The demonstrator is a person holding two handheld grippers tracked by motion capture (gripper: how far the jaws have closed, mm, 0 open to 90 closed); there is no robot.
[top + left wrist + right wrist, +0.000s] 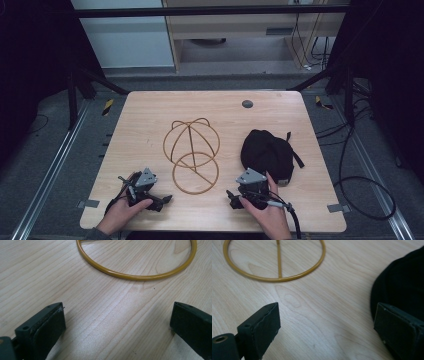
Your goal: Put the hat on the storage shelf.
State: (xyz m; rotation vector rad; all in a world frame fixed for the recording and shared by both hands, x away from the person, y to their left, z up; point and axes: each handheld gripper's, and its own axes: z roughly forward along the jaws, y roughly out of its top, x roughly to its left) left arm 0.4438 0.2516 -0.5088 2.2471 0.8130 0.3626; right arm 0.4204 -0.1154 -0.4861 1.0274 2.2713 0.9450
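Observation:
A gold wire hat stand (196, 193), a domed frame over a round base ring, stands in the middle of the wooden table (150, 115). A black cap (267, 152) lies to its right. Near the front edge a hand holds my left gripper (146, 192) open, short of the ring. My right gripper (250, 194) is held just in front of the cap. In the left gripper view the jaws (118, 315) stand wide apart over bare wood, the ring (135, 277) ahead. In the right gripper view the open jaws (328, 315) hold nothing; the cap (402, 285) lies beside the right jaw and the ring (279, 278) is ahead.
A small grey round cap (247, 104) is set into the table near its far edge. Black cables (365, 185) loop on the floor to the right. Metal rails run along both sides of the table, and a dark frame bar crosses behind it.

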